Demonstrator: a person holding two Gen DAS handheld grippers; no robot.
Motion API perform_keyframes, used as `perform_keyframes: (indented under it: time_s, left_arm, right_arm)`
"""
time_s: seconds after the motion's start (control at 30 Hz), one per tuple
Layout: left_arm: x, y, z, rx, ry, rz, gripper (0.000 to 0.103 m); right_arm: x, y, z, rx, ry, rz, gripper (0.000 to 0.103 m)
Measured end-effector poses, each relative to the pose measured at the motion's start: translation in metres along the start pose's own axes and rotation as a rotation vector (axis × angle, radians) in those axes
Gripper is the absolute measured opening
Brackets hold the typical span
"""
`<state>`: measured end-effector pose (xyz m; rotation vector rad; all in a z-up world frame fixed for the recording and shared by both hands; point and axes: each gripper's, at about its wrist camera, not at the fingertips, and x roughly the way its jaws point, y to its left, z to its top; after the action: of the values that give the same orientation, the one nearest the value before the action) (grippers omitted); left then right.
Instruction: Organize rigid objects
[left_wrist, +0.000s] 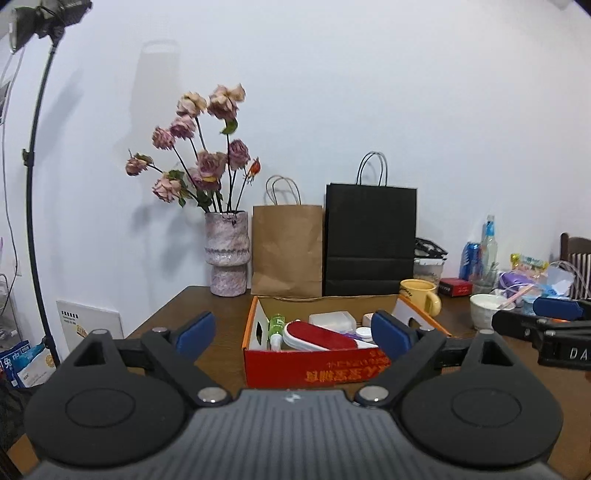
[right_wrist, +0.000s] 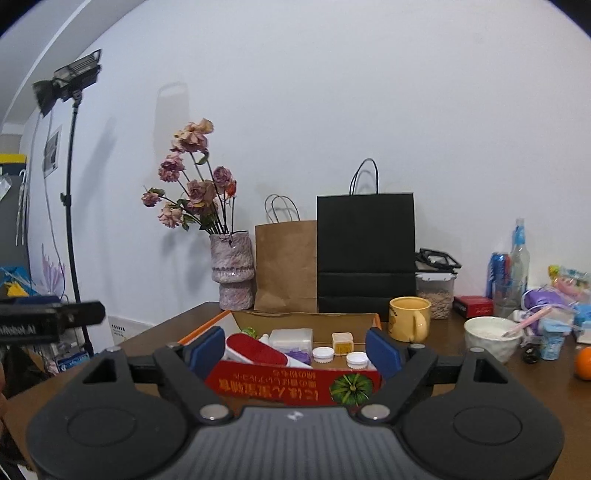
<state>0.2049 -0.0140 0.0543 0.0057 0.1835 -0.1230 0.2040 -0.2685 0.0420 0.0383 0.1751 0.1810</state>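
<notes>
A red cardboard box (left_wrist: 314, 367) (right_wrist: 295, 382) sits open on the brown table (left_wrist: 218, 325). Inside lie a red-and-white brush (left_wrist: 319, 336) (right_wrist: 255, 349), a green bottle (left_wrist: 276, 325), a clear plastic case (left_wrist: 330, 321) (right_wrist: 291, 339), two white caps (right_wrist: 323, 354) and a small yellow cube (right_wrist: 342, 343). My left gripper (left_wrist: 291, 332) is open and empty, just in front of the box. My right gripper (right_wrist: 295, 349) is open and empty, also in front of the box. Each gripper shows at the edge of the other's view.
Behind the box stand a vase of dried roses (left_wrist: 227, 254), a brown paper bag (left_wrist: 287, 251) and a black paper bag (left_wrist: 369, 240). To the right are a yellow mug (right_wrist: 410, 319), a white bowl with a spoon (right_wrist: 491, 338), bottles (right_wrist: 519, 258), an orange (right_wrist: 583, 363) and clutter.
</notes>
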Motion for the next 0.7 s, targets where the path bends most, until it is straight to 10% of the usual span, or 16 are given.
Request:
perform_keyframes:
  time_s: [0.7]
  left_arm:
    - [-0.198,-0.008,-0.084,0.016,-0.011,0.020,0.103]
  right_arm:
    - [-0.207,0.071,-0.078,-0.006,-0.047,-0.029,0.102]
